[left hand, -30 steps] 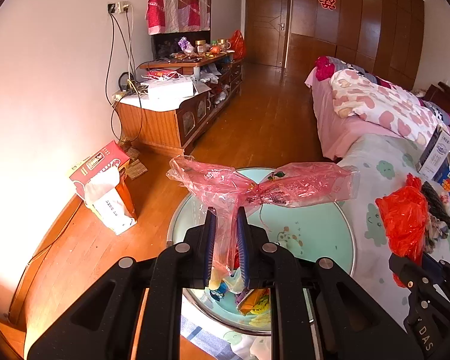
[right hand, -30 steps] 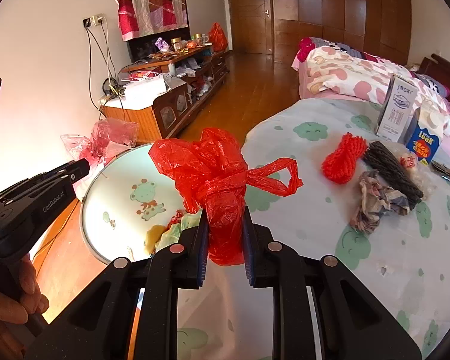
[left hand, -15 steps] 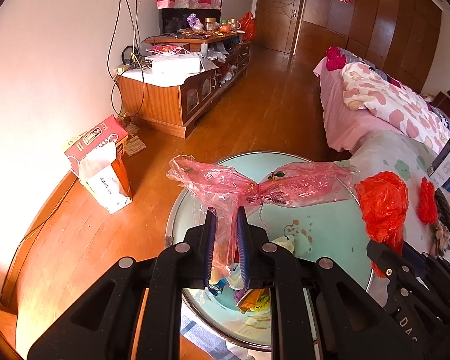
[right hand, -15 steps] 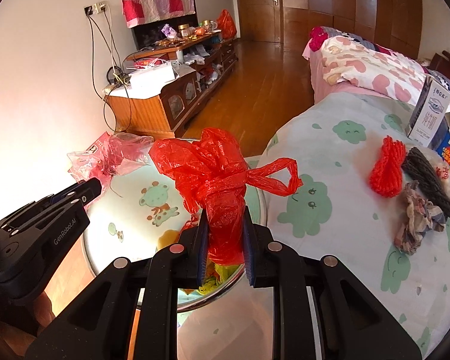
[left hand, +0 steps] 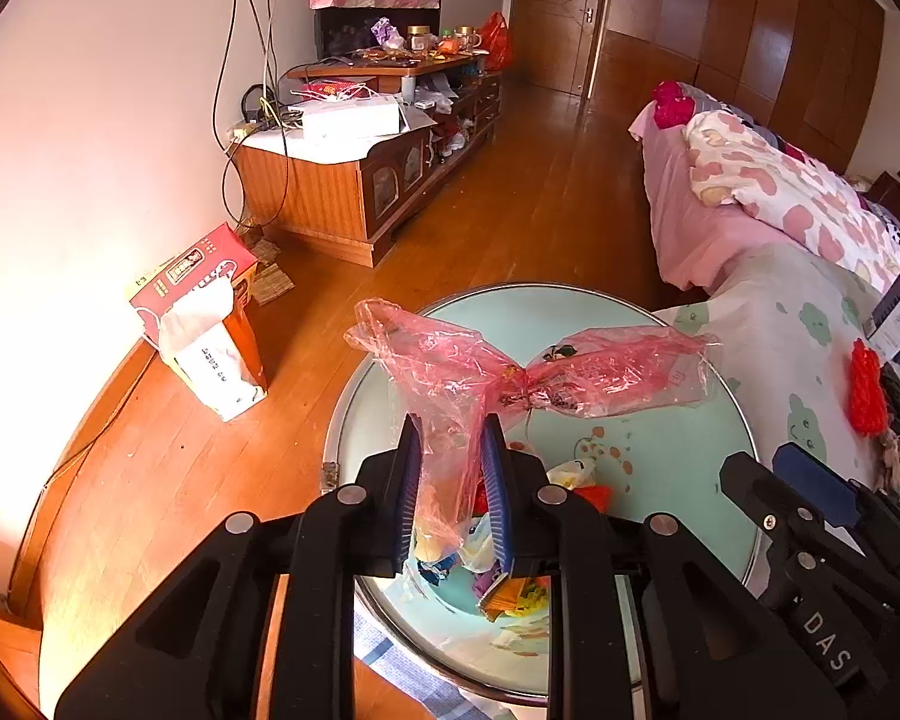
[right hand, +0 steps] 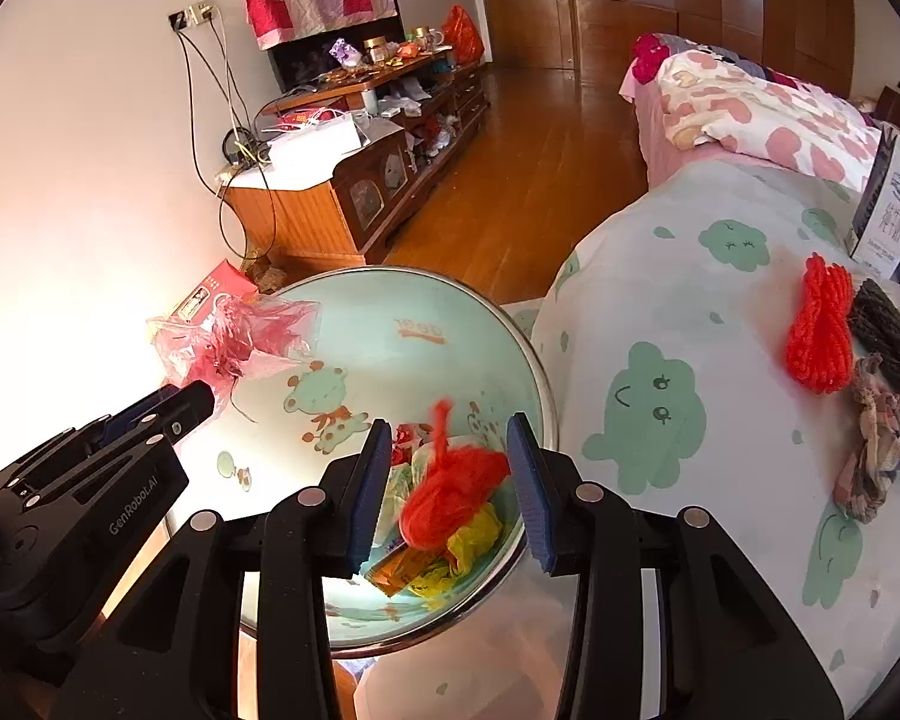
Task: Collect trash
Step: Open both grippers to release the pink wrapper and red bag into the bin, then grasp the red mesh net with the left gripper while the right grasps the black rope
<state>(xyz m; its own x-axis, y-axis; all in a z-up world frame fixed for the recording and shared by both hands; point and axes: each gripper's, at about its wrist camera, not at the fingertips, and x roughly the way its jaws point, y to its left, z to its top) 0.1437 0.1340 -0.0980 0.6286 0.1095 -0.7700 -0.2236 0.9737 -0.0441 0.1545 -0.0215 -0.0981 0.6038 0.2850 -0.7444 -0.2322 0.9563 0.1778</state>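
My left gripper (left hand: 450, 429) is shut on a crumpled pink plastic bag (left hand: 510, 366) and holds it above a round pale-green bin (left hand: 660, 438) with wrappers inside. My right gripper (right hand: 447, 435) is open above the same bin (right hand: 390, 336). A red plastic bag (right hand: 456, 489), blurred, is below the open fingers, over the trash in the bin. The pink bag also shows in the right wrist view (right hand: 234, 342), at the tip of the left gripper (right hand: 195, 399).
A bed with a cloud-print sheet (right hand: 690, 360) lies to the right, with red yarn (right hand: 822, 324), dark yarn (right hand: 888, 324), a cloth (right hand: 882, 444) and cartons (right hand: 888, 204) on it. A red tissue box (left hand: 204, 312) stands by the wall. A wooden cabinet (left hand: 354, 180) is behind.
My right gripper has opened and let go of the red bag, which drops into the bin. Both grippers have moved over the bin. The left still holds the pink bag.
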